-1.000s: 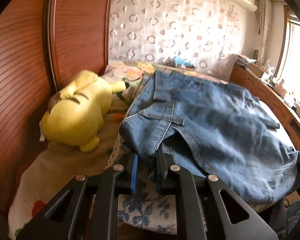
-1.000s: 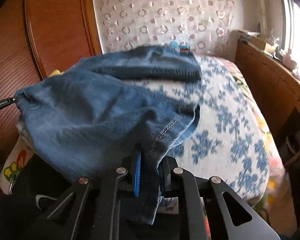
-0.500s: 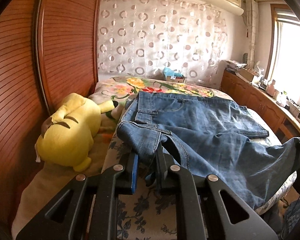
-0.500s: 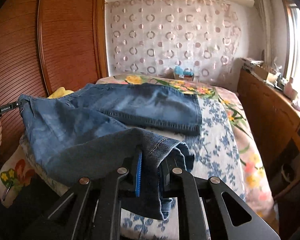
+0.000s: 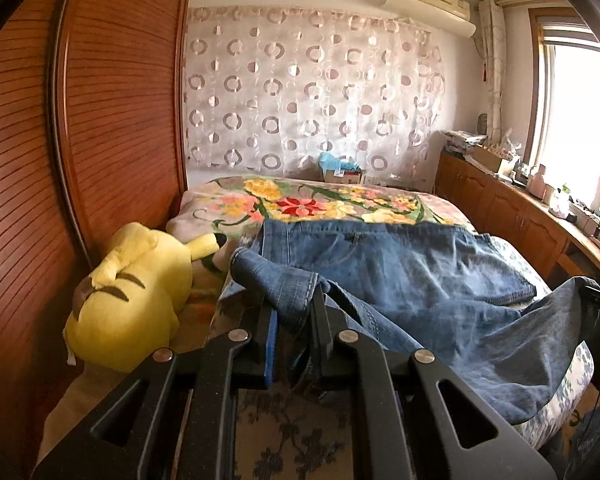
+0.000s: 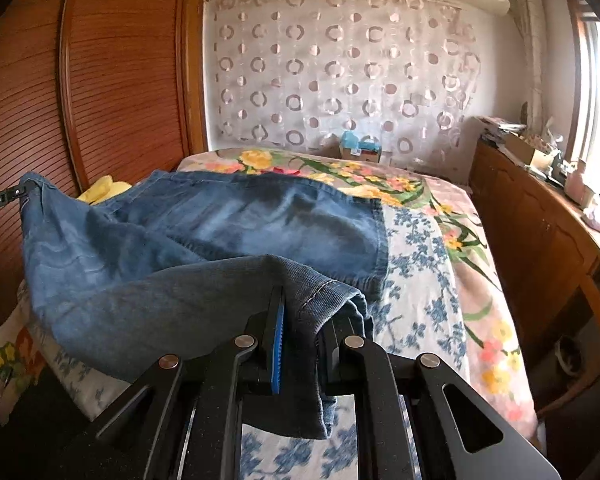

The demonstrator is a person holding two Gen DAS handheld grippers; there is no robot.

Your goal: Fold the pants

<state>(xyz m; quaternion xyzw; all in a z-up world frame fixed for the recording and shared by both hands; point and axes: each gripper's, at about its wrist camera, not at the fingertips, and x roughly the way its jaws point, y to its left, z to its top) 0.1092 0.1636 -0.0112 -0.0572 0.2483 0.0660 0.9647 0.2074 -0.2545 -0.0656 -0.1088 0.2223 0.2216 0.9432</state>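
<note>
Jeans (image 5: 400, 276) lie half-folded on the bed (image 6: 420, 264), each hand-held gripper, left (image 5: 292, 320) and right (image 6: 302, 332), clamped on a raised near corner, likely needing carrying forward.

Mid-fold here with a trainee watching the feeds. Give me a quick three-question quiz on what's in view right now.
1. True or false: both the left gripper and the right gripper have their jaws shut on the jeans.
2. Multiple choice: the yellow plush lies A) on top of the jeans, B) beside the jeans next to the wooden wall, C) on the cabinet under the window.
3. Fill in: the far leg of the jeans lies flat on the ____.

Key: 1 true. 2 B. 3 bed.
</note>
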